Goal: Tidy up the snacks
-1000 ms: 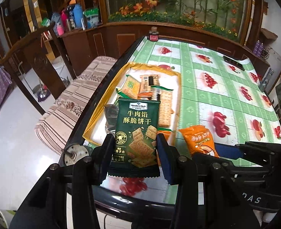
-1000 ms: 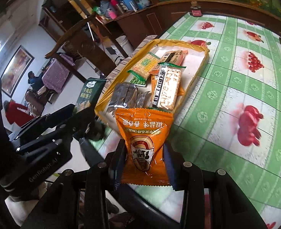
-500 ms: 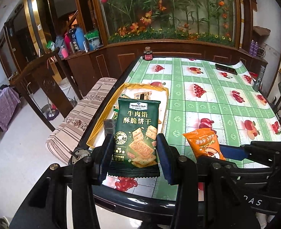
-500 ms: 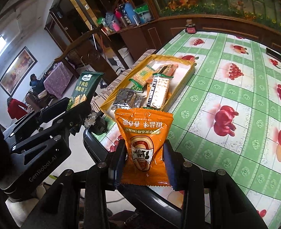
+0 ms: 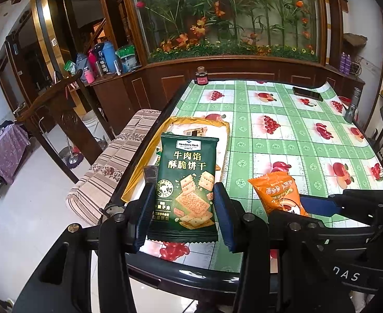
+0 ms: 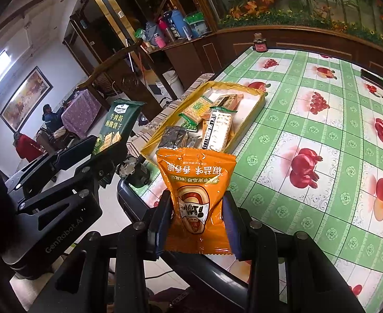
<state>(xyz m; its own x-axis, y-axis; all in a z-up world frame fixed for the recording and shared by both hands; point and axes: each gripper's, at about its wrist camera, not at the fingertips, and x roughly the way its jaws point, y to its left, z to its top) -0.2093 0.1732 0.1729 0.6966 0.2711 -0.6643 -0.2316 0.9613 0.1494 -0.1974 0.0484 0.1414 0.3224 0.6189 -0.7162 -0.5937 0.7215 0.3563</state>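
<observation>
My left gripper [image 5: 183, 208] is shut on a dark green cracker packet [image 5: 185, 182], held upright above the table's near edge; the packet also shows in the right wrist view [image 6: 116, 127]. My right gripper [image 6: 196, 216] is shut on an orange snack packet [image 6: 195, 190], also upright; it shows in the left wrist view [image 5: 277, 191] too. A yellow-rimmed tray [image 6: 254, 112] on the table's left side holds several snack packets [image 6: 217, 127]. The green packet hides much of the tray [image 5: 225, 130] in the left wrist view.
The table wears a green checked cloth with fruit prints [image 5: 282, 140]. A small dark jar [image 5: 201, 77], a black phone [image 5: 307, 94] and a flashlight [image 5: 351, 107] stand toward its far side. A striped bench [image 5: 113, 172] runs along the left edge.
Both grippers have pulled back and up from the tray, still holding their packets. The tray and table now look smaller and farther away.
</observation>
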